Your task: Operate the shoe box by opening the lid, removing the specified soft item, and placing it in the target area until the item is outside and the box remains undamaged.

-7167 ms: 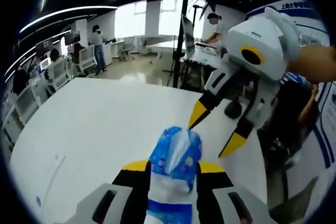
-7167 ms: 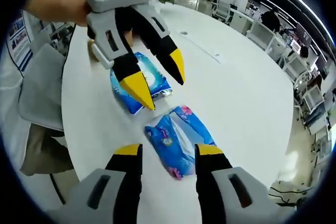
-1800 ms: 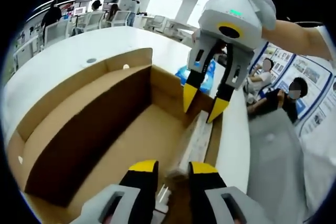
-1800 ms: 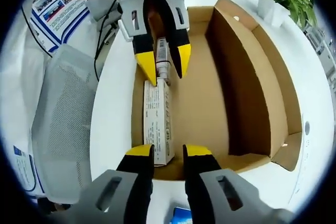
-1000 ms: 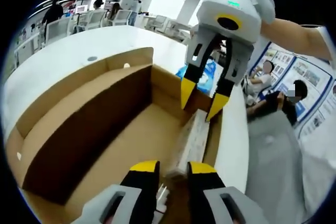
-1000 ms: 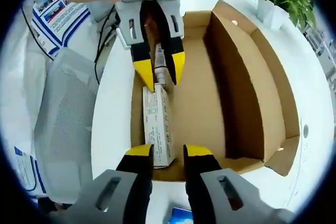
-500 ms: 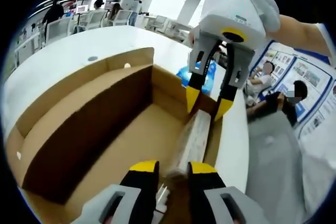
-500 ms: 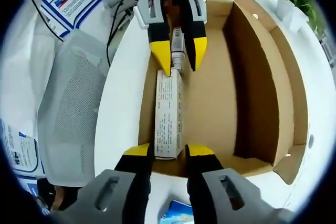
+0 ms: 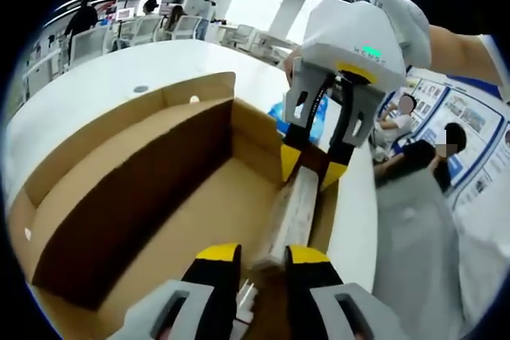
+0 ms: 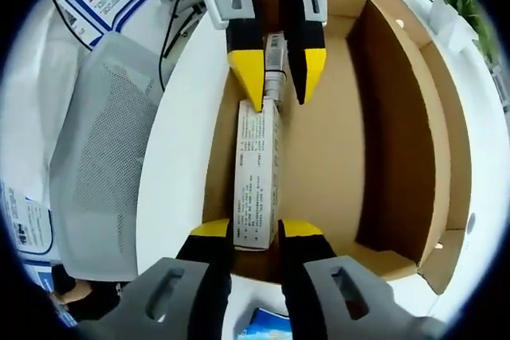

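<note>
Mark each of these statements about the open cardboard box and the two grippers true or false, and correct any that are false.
1. The cardboard box is open. True.
2. A long white carton lies along one inner wall of the box. True.
3. The white carton rests outside the box on the table. False: it is inside the box.
4. The right gripper has its fingers on either side of one end of the carton. True.
5. The box is full of shoes. False: apart from the carton and a small tube-like item beyond it, bare cardboard floor shows.
6. The left gripper holds a blue packet. False: no packet sits between its fingers.
</note>
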Demonstrator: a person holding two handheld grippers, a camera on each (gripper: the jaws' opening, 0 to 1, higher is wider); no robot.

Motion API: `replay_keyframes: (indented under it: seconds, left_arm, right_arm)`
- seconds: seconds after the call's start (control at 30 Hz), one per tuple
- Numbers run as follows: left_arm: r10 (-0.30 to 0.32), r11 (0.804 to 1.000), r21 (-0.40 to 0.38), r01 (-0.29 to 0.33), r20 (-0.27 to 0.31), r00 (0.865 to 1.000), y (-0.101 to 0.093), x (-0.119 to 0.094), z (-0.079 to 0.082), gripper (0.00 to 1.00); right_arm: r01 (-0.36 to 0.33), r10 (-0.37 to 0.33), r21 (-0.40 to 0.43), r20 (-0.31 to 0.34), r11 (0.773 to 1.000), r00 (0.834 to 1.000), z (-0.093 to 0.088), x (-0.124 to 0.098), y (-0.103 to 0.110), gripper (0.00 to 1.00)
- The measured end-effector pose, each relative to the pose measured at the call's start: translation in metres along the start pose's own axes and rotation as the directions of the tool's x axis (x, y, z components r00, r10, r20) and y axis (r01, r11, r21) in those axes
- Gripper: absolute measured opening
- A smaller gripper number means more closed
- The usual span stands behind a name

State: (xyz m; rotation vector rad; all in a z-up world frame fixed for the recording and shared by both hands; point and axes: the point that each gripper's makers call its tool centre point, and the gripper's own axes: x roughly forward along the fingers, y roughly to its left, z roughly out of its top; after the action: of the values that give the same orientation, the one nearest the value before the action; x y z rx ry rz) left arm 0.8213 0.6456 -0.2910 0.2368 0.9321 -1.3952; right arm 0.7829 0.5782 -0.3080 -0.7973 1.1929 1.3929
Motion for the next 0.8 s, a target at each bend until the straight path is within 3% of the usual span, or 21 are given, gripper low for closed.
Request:
replay_keyframes:
  seconds: [0.43, 0.63, 0.8]
  left_arm:
    - [0.003, 1.000, 0.010, -0.003, 0.000, 1.000, -0.001, 0.000, 0.002, 0.23]
    - [0.006, 1.000, 0.003, -0.006, 0.007, 1.000, 0.001, -0.001, 0.002, 0.23]
    - [0.010, 1.000, 0.011, -0.010, 0.003, 1.000, 0.002, 0.000, 0.003, 0.26]
  right_arm:
    - [0.025, -0.026, -0.008, -0.045, 1.000, 0.999, -0.004, 0.013, -0.005, 0.19]
    - [0.058, -0.062, -0.055, -0.080, 0.997, 0.995, -0.006, 0.022, -0.011, 0.19]
    - [0.064, -0.068, -0.057, -0.072, 0.996, 0.995, -0.005, 0.020, -0.011, 0.18]
